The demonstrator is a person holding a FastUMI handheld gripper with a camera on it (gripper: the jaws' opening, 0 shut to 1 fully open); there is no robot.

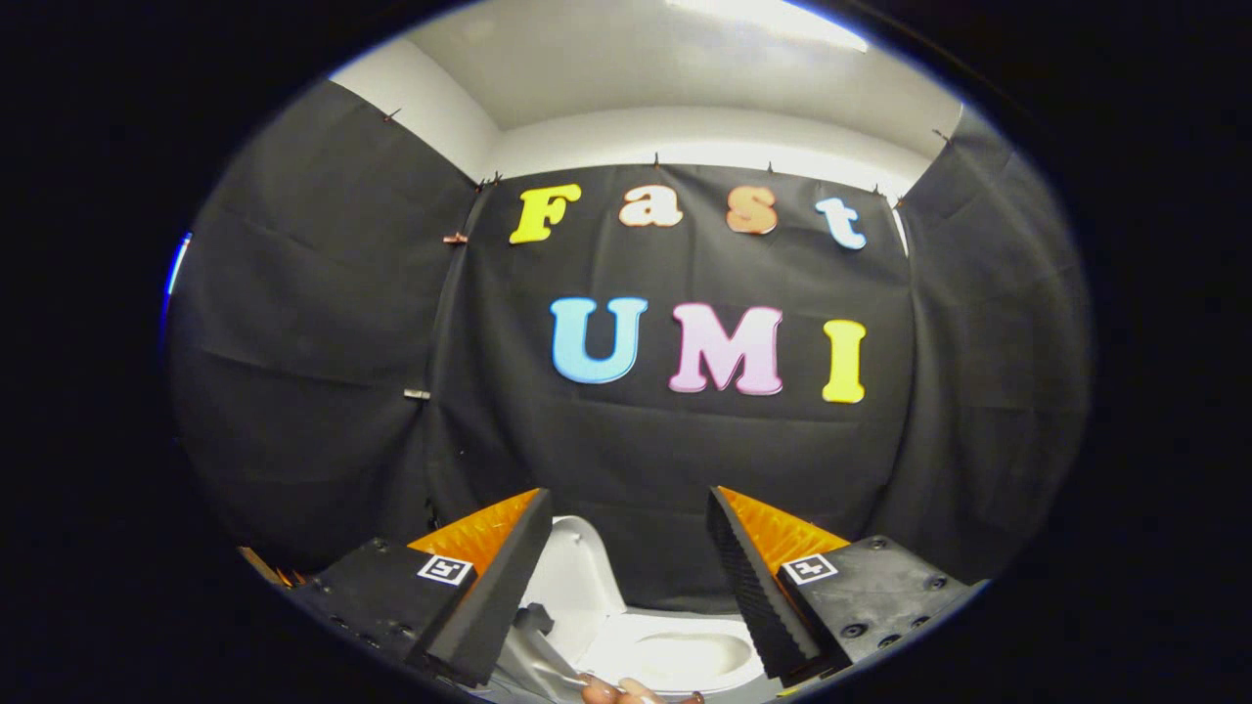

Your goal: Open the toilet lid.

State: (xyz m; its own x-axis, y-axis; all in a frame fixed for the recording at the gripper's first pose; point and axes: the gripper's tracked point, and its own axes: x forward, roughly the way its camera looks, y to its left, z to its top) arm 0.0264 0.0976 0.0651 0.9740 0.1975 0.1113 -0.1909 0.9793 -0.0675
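A small white toilet point(675, 657) sits low between my two fingers, against the black cloth wall. Its white lid point(579, 572) stands raised and nearly upright, close to the inner side of the left finger. Below it the seat and the oval bowl opening lie uncovered. A dark hinge piece point(534, 618) shows at the lid's base. My gripper point(628, 492) is open, with its fingers spread wide on either side of the toilet and nothing pressed between them. Neither finger touches the lid.
A person's fingertips point(626, 690) show at the toilet's near edge, just below the bowl. The black cloth wall point(646, 450) hangs right behind the toilet and wraps round both sides. White ceiling lies above it.
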